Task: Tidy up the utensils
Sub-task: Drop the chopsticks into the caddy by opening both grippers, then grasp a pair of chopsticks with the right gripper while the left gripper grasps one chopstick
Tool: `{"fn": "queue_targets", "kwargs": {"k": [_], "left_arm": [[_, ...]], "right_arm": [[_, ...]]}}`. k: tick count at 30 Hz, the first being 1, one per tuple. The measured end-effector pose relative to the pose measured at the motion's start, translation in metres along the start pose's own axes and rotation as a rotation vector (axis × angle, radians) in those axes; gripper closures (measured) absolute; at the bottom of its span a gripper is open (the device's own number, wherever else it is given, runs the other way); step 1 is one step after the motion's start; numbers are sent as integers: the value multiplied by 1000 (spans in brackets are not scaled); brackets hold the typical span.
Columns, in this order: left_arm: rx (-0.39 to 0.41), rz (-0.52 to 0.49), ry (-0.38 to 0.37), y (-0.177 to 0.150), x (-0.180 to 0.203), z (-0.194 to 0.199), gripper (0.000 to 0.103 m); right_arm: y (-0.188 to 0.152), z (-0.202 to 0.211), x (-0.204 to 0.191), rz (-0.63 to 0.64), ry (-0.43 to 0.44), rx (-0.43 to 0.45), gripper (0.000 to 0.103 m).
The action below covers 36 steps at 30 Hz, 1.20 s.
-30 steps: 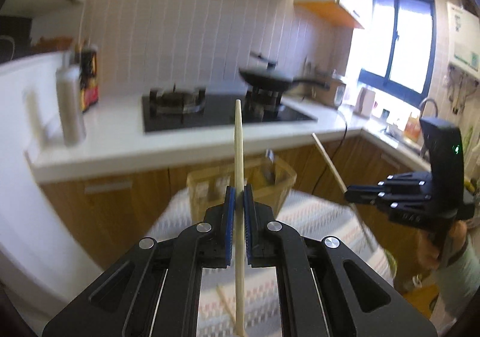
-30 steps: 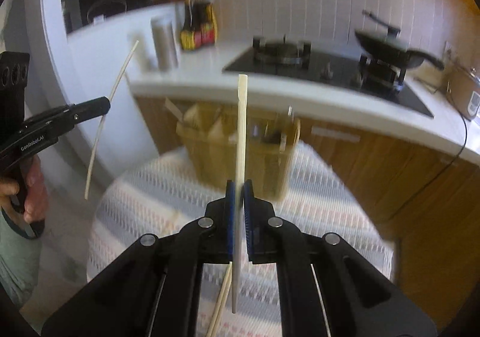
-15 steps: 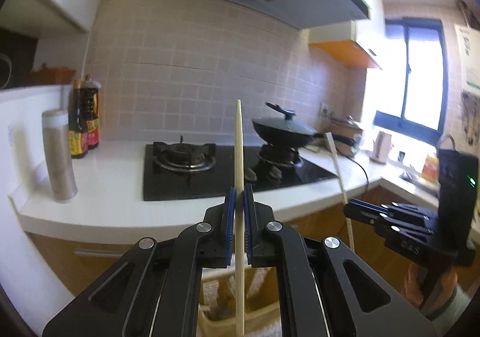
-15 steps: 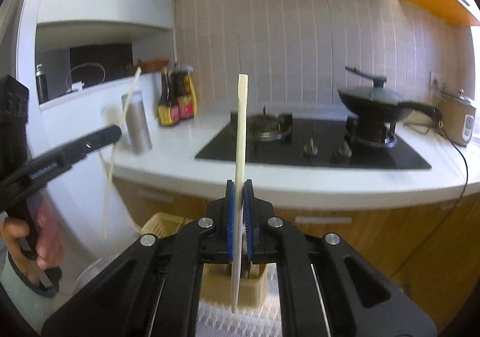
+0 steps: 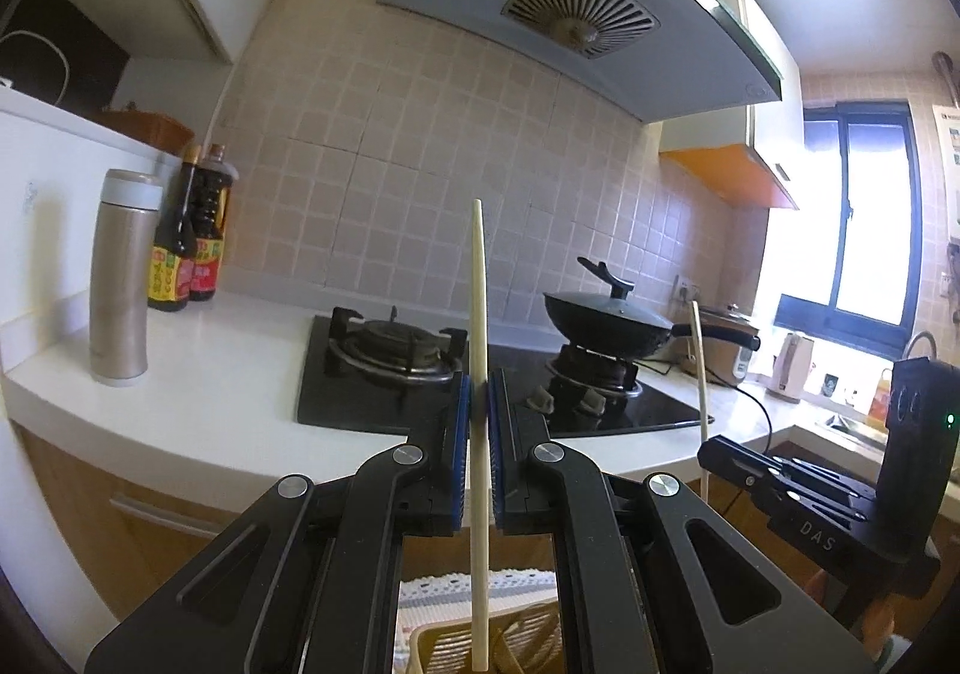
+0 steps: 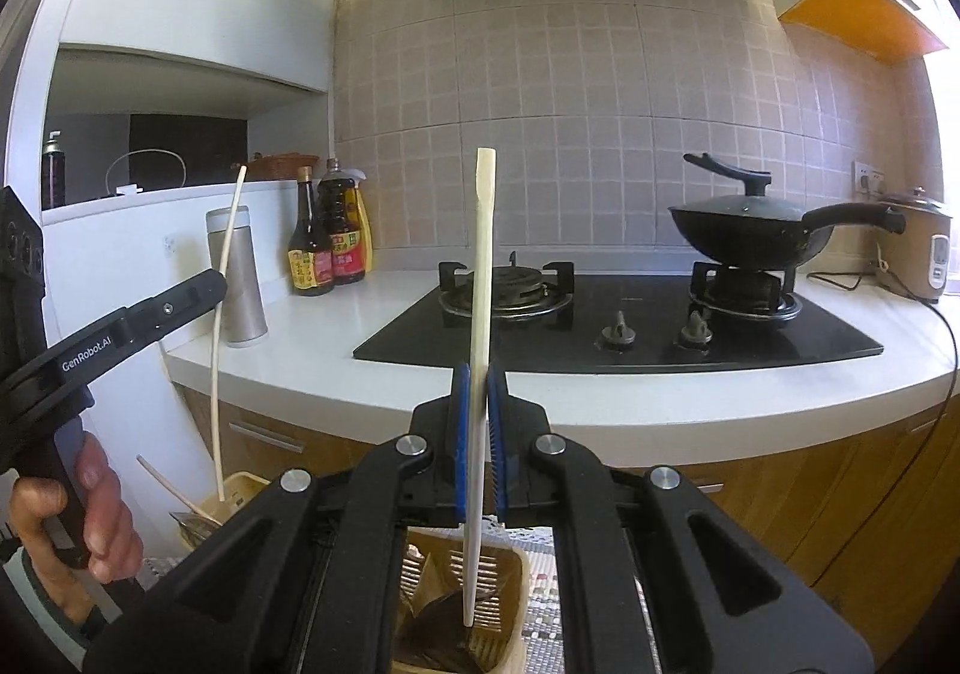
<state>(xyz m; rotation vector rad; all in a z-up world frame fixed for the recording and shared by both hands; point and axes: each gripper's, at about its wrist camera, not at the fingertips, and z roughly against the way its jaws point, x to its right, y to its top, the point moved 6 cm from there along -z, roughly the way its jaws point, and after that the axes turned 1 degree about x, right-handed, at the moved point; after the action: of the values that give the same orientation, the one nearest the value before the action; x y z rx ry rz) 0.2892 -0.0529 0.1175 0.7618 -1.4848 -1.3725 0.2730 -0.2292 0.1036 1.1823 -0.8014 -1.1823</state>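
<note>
My left gripper [image 5: 478,404] is shut on a pale chopstick [image 5: 477,314] held upright, its lower tip over the slotted utensil basket [image 5: 528,623] below. My right gripper [image 6: 478,395] is shut on a second pale chopstick [image 6: 483,266], also upright, its lower end inside the basket [image 6: 501,572]. The right gripper shows at the right of the left wrist view [image 5: 717,449] with its chopstick [image 5: 699,374]. The left gripper shows at the left of the right wrist view [image 6: 207,287] with its chopstick [image 6: 223,326].
A white counter [image 6: 336,338] carries a black gas hob [image 6: 618,338], a lidded wok [image 6: 756,236], sauce bottles [image 6: 330,236] and a steel flask [image 6: 237,278]. A rice cooker [image 6: 918,248] stands at the right. The basket sits on a striped cloth [image 6: 540,602].
Both grippers have risen and tilted up with their chopsticks; the basket and cloth dropped to the bottom of both views. The right chopstick's lower end now sits in the basket.
</note>
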Motion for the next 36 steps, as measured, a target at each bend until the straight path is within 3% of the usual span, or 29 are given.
{"fn": "queue_targets", "kwargs": {"k": [12,15,19,22,24,26,27,31,36], "left_arm": [[12,-47,-23,-23,6,2,98],[-13,-27,-40,-27,4,5,87],[-38,12,-53,-26,-1,14,84],[-42,42,-63,-20,-4,30,68],[-44,44,-67,-16,-3,44,65],[-46,38,-77,-13,1,57,60],[-45,33,-79,-11,3,65,57],[-31,7,-75,-4,12,102,40],[-27,-23,-84,-1,23,143,36]], "right_arm": [[-24,4,4,-7,21,16,98],[-30,10,4,-3,23,-6,97],[-35,25,3,-2,22,-37,95],[-38,42,2,-15,29,-56,87],[-39,55,0,-18,26,-59,79],[-42,71,-3,-24,22,-63,54],[-42,77,-4,-26,19,-64,51],[-47,103,-16,-9,5,-89,51],[-53,137,-36,22,-10,-136,51]]}}
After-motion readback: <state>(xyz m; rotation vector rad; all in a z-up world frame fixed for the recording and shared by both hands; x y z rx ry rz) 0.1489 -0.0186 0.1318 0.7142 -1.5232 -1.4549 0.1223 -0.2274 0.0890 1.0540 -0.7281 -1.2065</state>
